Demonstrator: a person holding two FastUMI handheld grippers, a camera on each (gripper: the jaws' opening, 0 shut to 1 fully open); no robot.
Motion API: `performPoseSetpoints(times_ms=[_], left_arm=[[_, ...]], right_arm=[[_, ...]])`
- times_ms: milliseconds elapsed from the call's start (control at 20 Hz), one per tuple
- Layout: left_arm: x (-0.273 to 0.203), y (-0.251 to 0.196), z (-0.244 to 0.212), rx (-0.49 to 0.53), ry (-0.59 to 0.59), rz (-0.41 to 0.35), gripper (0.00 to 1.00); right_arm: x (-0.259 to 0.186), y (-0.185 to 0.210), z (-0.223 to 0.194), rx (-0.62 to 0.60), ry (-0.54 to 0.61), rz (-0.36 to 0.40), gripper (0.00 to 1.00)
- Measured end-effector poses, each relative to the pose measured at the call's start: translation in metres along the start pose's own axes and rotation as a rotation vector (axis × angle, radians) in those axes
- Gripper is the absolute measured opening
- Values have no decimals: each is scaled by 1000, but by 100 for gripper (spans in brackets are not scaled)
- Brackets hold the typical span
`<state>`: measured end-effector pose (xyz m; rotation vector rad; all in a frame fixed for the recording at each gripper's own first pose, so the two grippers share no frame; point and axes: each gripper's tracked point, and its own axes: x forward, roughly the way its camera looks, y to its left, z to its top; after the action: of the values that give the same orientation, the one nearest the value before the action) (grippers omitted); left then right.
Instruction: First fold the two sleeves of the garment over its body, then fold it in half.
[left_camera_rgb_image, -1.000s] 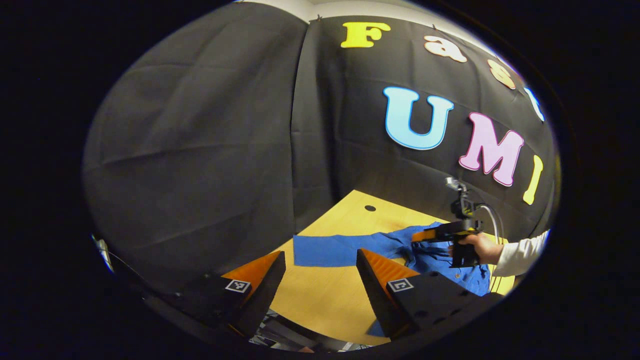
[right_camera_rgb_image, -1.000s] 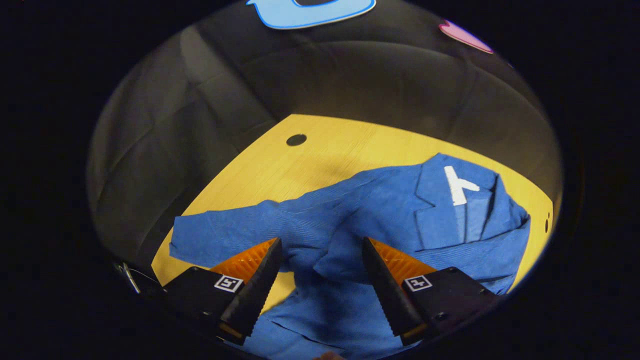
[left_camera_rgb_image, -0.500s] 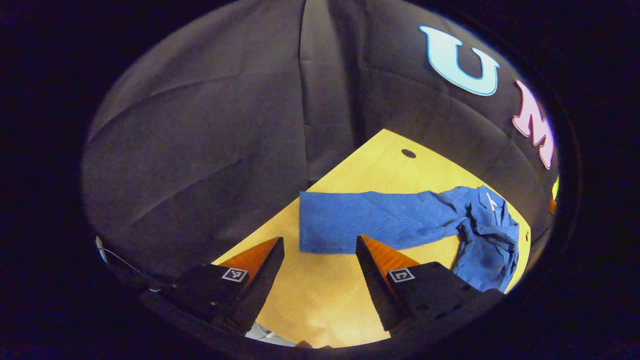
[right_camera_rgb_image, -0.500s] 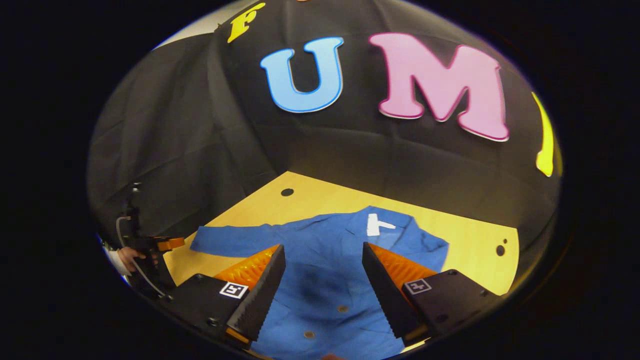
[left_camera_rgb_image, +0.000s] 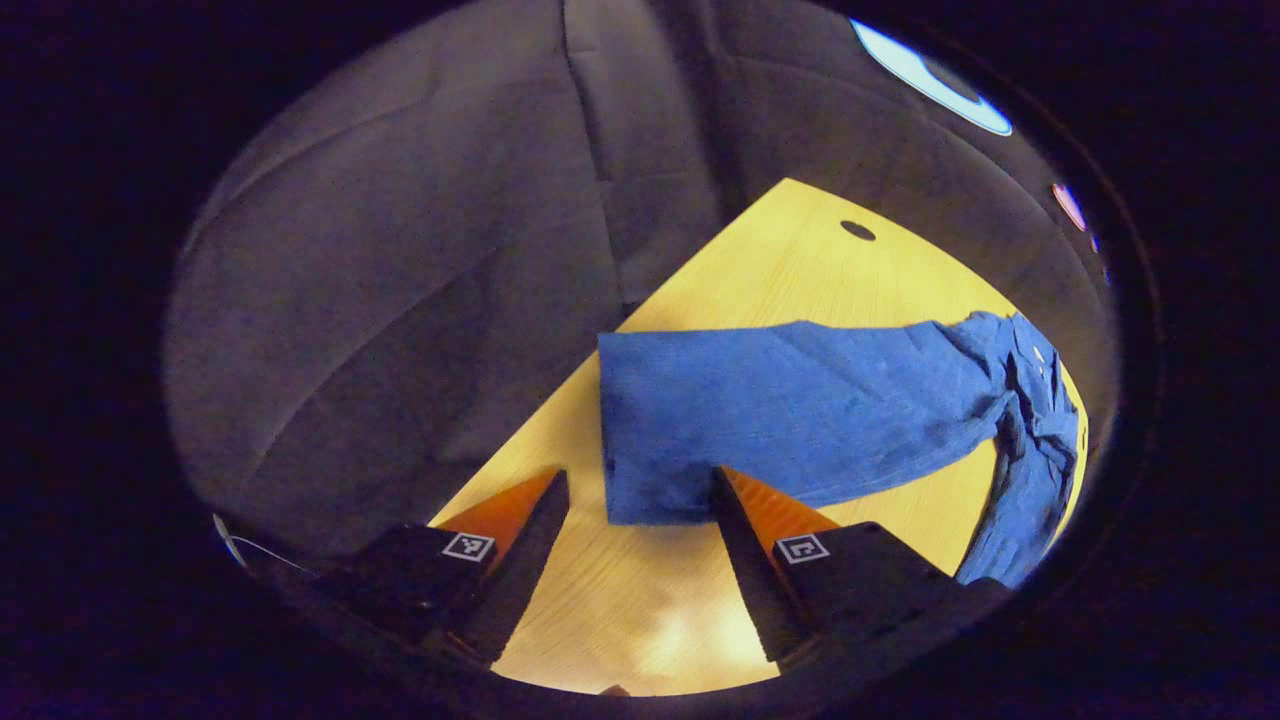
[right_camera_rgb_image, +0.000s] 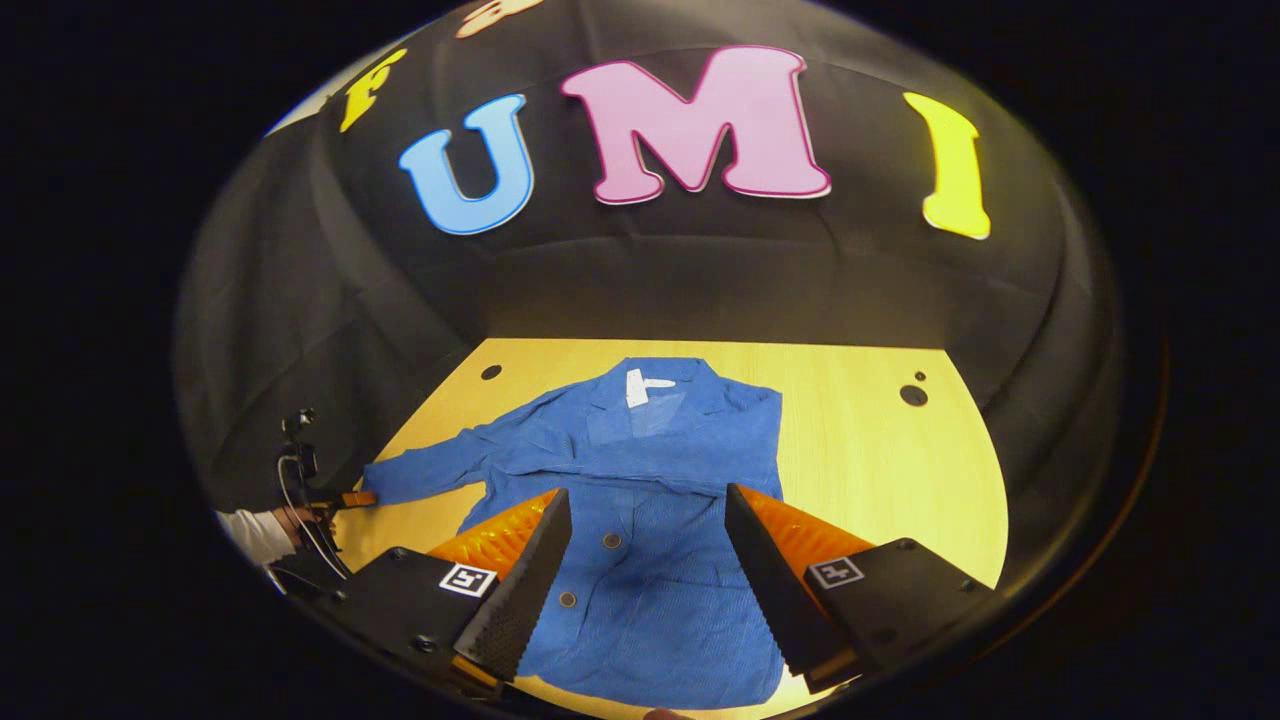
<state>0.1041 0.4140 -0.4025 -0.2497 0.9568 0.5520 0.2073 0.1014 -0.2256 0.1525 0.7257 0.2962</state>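
- Left fingers (left_camera_rgb_image: 555, 500) apart, hovering just beside the cuff of the outstretched sleeve (left_camera_rgb_image: 790, 410).
- Right fingers (right_camera_rgb_image: 760, 540) apart too, raised over the jacket (right_camera_rgb_image: 650, 560), gripping nothing.
- Jacket flat on the tabletop (right_camera_rgb_image: 880, 480), buttons up.
- Risk: pinching only the cuff's top layer, dragging the body askew.

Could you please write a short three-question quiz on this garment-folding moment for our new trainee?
1. True or false: the left gripper is open, with the sleeve cuff lying between its fingers.
2. In the right gripper view, the jacket lies on: A) the wooden table; B) a chair; C) the floor.
3. Fill in: in the right gripper view, the right gripper hangs above the jacket, its fingers ____.

Key: 1 true; 2 A; 3 open.
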Motion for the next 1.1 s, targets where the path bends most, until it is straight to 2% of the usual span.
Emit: performPoseSetpoints(times_ms=[50,150,200,300,400,500,650,800,900,1000,1100], left_arm=[[0,-4,1,9,21,-14,79],[1,-3,1,18,60,-51,59],[-4,-7,6,-2,65,-74,53],[2,-16,13,-96,77,-146,10],[2,-13,14,-164,115,-172,0],[-5,-17,22,-124,89,-178,0],[-41,-57,59,-74,-24,-300,0],[-98,-123,116,-32,-170,-440,0],[-141,-168,149,59,-280,-502,0],[-177,-220,166,141,-351,-567,0],[-201,-281,178,171,-405,-667,0]], right_arm=[[0,3,4,26,-8,8,98],[-1,10,9,40,-19,22,98],[0,14,11,36,-20,28,98],[-1,18,9,36,-10,40,97],[-3,18,7,37,-2,46,98],[-6,13,7,31,-4,42,98],[-9,0,8,47,-16,32,98],[-9,-12,5,91,-18,29,98],[-4,-18,0,109,-15,35,98],[-6,-28,-3,110,-17,36,98],[-9,-39,-7,115,-17,35,98]])
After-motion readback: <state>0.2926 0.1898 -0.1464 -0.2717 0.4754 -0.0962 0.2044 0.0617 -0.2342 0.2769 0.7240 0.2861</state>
